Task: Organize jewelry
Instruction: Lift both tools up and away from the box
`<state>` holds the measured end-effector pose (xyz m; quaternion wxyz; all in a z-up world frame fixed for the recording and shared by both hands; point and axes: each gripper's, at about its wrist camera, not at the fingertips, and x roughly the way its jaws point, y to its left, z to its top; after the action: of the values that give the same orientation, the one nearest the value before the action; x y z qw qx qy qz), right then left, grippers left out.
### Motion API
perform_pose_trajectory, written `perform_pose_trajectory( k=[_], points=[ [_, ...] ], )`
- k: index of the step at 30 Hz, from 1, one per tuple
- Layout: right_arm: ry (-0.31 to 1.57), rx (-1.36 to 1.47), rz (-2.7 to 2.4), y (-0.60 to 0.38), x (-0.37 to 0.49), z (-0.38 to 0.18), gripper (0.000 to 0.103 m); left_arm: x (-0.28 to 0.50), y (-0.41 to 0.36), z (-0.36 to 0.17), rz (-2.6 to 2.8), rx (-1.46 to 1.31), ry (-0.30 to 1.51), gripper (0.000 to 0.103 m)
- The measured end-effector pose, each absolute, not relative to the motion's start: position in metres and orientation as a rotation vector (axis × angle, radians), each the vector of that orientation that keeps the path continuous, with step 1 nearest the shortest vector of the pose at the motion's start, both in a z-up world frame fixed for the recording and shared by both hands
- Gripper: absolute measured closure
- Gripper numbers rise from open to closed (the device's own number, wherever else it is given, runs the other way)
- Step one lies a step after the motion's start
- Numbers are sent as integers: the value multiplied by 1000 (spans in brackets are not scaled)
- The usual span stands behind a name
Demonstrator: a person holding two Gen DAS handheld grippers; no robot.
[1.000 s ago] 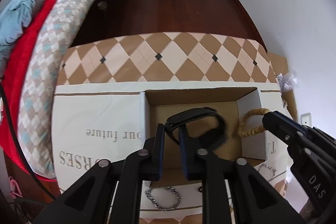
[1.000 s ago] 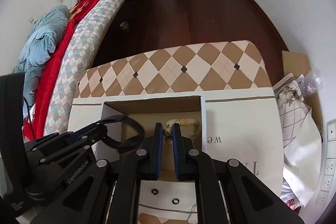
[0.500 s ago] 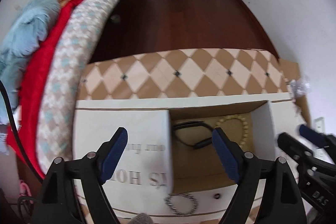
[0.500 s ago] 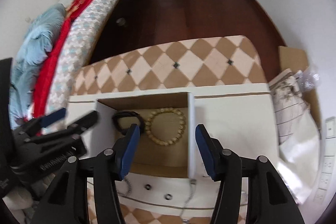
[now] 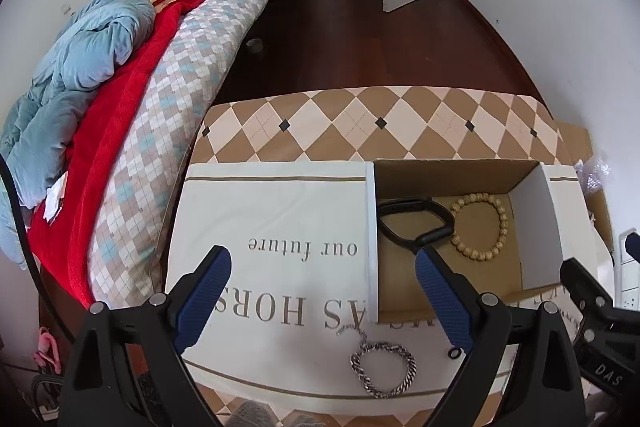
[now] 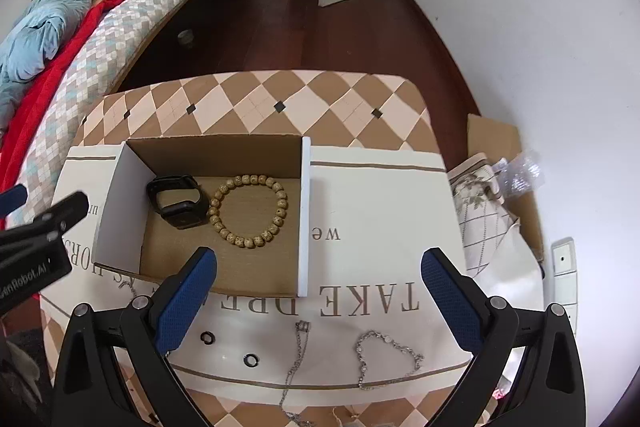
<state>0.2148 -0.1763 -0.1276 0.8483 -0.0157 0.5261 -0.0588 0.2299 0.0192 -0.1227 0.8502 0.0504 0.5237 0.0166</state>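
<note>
An open cardboard box stands on a white printed cloth. Inside lie a black watch band and a wooden bead bracelet. My left gripper is open and empty, raised near the box's left side. My right gripper is open and empty, above the box's front. On the cloth in front lie a chunky silver chain bracelet, two black rings, a thin silver bracelet and a silver necklace.
The cloth covers a table with a brown diamond-pattern cover. A bed with a red and blue quilt stands to the left. A folded checked cloth and plastic wrap lie at the right, near the wall.
Both grippers opened and let go: the black band and the bead bracelet now lie in the box. Both grippers pulled back and up from the box.
</note>
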Motion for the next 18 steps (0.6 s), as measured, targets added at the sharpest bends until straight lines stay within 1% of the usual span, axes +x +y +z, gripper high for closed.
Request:
perform_pose_trajectory(
  k=[4, 11, 18],
  points=[
    [1076, -27, -132, -174, 205, -116, 0, 217, 19, -112, 25, 104, 1062, 9],
    [995, -19, -139, -169, 179, -88, 0, 181, 19, -78, 4, 116, 903, 9],
    [925, -12, -144, -165, 144, -60, 0, 147, 27, -54, 43, 110, 830, 9]
  ],
)
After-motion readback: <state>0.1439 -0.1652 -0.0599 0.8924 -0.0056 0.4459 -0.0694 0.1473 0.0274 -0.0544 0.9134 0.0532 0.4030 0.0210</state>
